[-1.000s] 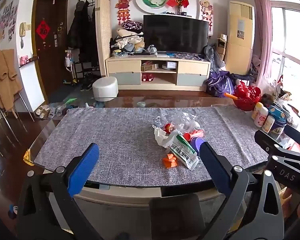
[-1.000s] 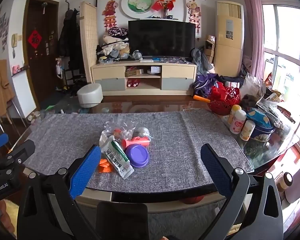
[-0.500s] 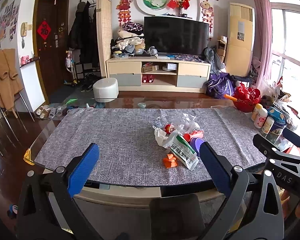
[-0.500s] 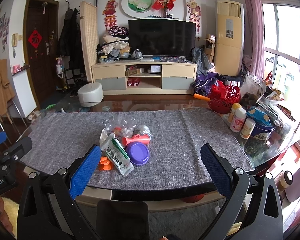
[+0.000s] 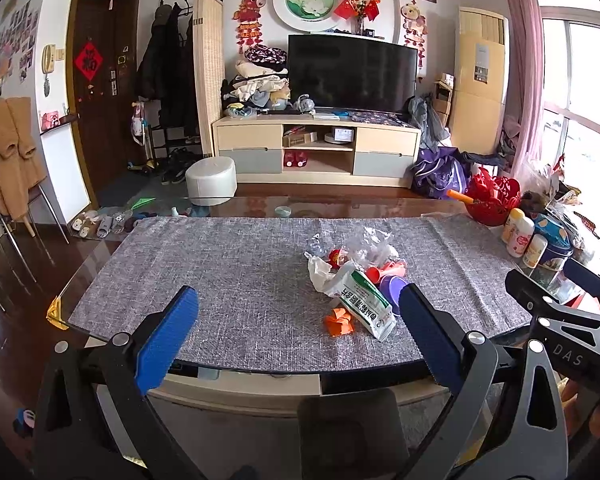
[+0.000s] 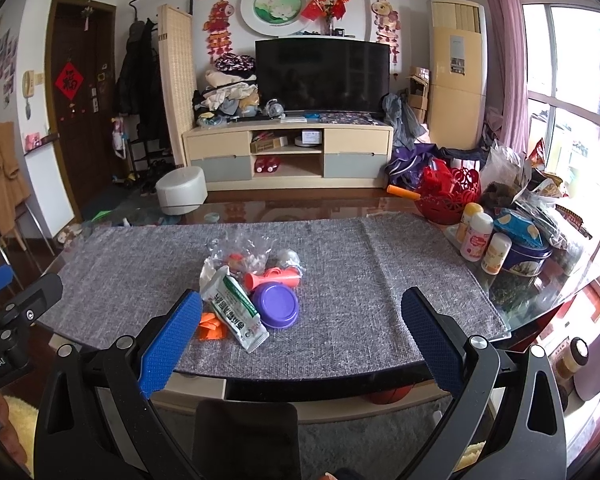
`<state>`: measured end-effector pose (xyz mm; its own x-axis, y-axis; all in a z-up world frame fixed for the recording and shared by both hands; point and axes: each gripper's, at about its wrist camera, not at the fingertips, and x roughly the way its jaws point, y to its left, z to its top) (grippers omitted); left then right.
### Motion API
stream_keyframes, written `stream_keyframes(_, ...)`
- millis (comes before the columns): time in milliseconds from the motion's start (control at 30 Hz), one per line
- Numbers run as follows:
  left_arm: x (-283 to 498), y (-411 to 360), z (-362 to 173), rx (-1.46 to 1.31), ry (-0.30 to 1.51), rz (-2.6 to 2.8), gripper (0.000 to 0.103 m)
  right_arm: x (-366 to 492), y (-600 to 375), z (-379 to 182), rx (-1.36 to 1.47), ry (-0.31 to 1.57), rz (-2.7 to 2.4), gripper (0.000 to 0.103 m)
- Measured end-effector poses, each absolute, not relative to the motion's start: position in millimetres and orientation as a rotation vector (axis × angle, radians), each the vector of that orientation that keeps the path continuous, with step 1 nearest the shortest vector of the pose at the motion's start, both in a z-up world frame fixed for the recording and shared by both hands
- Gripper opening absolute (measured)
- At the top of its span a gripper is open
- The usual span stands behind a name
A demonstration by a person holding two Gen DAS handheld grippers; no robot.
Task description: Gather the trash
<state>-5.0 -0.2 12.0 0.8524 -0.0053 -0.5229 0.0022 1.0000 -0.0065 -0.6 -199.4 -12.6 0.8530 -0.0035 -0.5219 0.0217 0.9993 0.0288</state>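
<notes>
Both the left gripper (image 5: 298,340) and the right gripper (image 6: 300,338) hung short of the counter (image 6: 400,264), fingers spread wide and empty, probably readying for the trash pile (image 6: 250,288) mid-cloth.

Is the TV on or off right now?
Off. The TV screen is dark all over, showing only faint reflections in both wrist views.

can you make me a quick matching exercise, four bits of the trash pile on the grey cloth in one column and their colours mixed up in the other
Things:
1. round lid
2. crumpled paper scrap
3. printed wrapper
4. plastic bag

Colours:
A. clear
B. purple
C. white with green print
D. orange

Pairs: 1-B, 2-D, 3-C, 4-A
</notes>
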Motion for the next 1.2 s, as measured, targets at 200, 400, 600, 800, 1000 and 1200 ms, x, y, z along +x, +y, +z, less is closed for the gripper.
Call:
stream_keyframes(200, -5.5, 1.0, 13.9, -0.002, 0.548, -0.004, 0.095, -0.5, -199.7, -13.1, 0.037, 0.547, -0.017, 0.1)
stream_keyframes(400, -5.6, 2.0, 11.6, -0.004, 0.549, -0.006, 0.095, -0.9, -201.4, -12.3, 0.042, 0.545, -0.019, 0.1)
stream_keyframes(600, -6.5, 0.9, 11.1, -0.004, 0.547, -0.004, 0.095, -1.4, -202.3, -11.7, 0.043, 0.545, -0.017, 0.1)
stream_keyframes(800, -8.2, 1.4, 11.4, -0.002, 0.544, -0.004, 0.095, -3.4, -203.8, -11.8, 0.048, 0.54, -0.019, 0.1)
stream_keyframes(1000, -9.1, 0.2, 11.5, -0.003, 0.543, -0.006, 0.095, -4.0, -204.1, -12.0, 0.047, 0.54, -0.019, 0.1)
stream_keyframes(1200, -9.6, -1.3, 11.9, -0.001, 0.543, -0.004, 0.095, -3.6, -204.1, -12.3, 0.049, 0.541, -0.02, 0.1)
